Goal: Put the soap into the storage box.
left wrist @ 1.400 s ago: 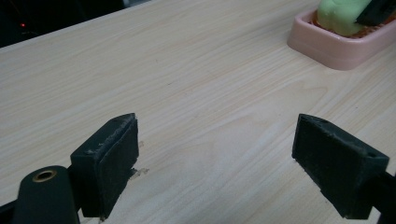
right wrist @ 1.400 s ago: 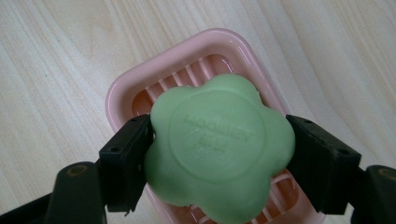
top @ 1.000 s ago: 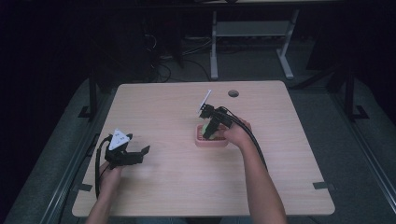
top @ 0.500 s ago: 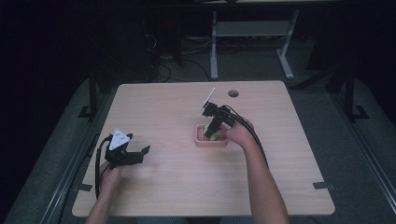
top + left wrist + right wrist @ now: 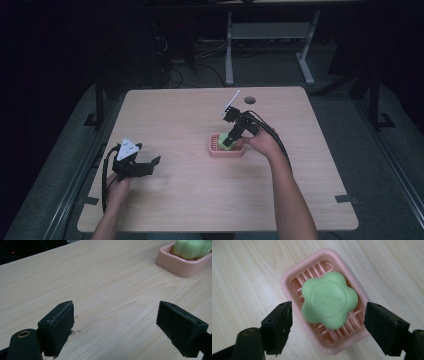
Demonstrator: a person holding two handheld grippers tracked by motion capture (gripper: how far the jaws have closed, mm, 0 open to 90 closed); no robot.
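Left gripper (image 5: 150,166) sits low over the near-left part of the table (image 5: 175,210), held in the person's left hand (image 5: 116,191); jaws spread wide, nothing between them, just bare light wood-grain laminate showing in the left gripper view (image 5: 115,325). Jaw pads are matte black, blocky, slightly rough at the edges; a grey three-cornered plate (image 5: 128,148) rides on top, black cable looping back toward the wrist. Mid-table, right hand (image 5: 264,143) holds the right gripper (image 5: 228,141) tipped down over a pink soap dish (image 5: 226,151). Right gripper view: jaws wide apart (image 5: 328,326), one to each side of the dish (image 5: 287,290), not touching it or the soap. Dish is a rounded rectangle, glossy pink plastic, slatted ribbed floor. Soap (image 5: 329,303) lies in it: pale green, flower-shaped with rounded lobes, smooth waxy surface, a raised round centre with embossed lettering too soft to read. Same dish (image 5: 180,265) and soap (image 5: 191,248) show at the top right of the left gripper view, well apart from that gripper. Farther back, a round cable hole (image 5: 250,100) near the table's far edge. Beyond the table: dark floor and a white metal frame (image 5: 265,35).
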